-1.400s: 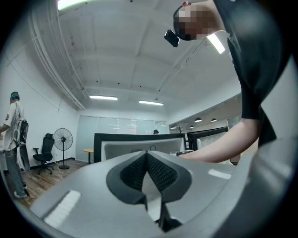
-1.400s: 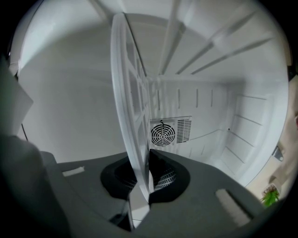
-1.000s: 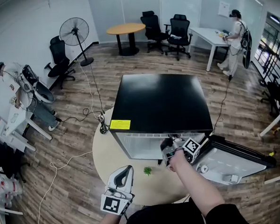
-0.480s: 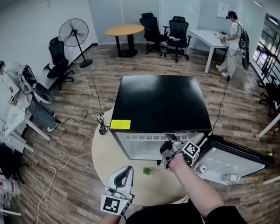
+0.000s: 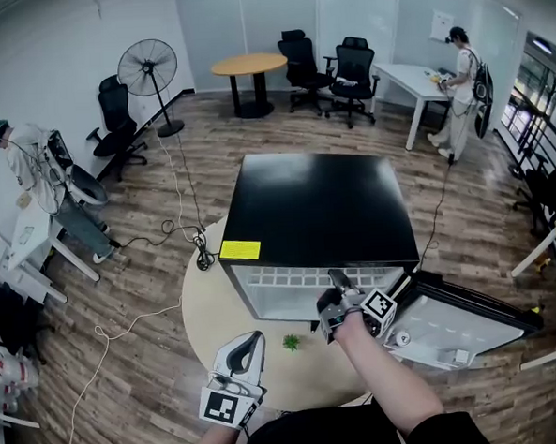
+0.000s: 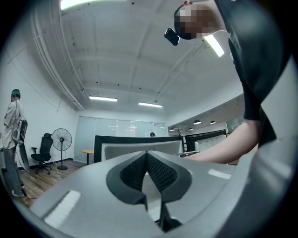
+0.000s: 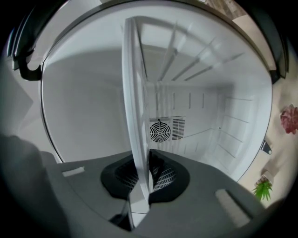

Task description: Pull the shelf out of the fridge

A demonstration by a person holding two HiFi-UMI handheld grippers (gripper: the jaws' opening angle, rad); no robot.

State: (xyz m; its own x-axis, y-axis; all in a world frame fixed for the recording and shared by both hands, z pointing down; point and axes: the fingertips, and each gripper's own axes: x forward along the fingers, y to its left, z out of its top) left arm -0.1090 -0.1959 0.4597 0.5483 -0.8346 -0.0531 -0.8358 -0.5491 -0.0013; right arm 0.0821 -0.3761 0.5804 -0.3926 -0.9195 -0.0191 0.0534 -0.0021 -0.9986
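1. Left gripper (image 5: 245,342): held low, close to the body, over the near edge of the table (image 5: 206,310). Its jaws are together with nothing between them. It is well apart from the fridge, and is probably parked there to leave the pull line free.

2. Plant (image 5: 292,340): a small green sprig on the table between the two grippers. It lies beside the pull line, not in it.

3. Right gripper (image 7: 139,180): the arm reaches forward to the fridge mouth. The jaws are clamped on the front edge of the shelf (image 7: 134,93), with one pad on each face. Gripping across the thickness suits a thin flat panel and lets the pull run along its plane.

4. Shelf: a white ribbed panel. In the head view its front strip shows at the mouth, just under the front edge of the fridge top. The rest runs back toward the vent (image 7: 159,131) in the rear wall. Most of it appears to be inside, so the extraction is judged early.

5. Fridge (image 5: 319,204): black-topped, standing on the table with its mouth toward the person. The door (image 5: 467,325) is swung wide to the right, clear of the shelf.

6. Next move: likely a straight, level pull toward the body. A tilt could bind the shelf in its side ledges.

7. Background: a fan (image 5: 148,65), chairs and two people, all well apart from the table.
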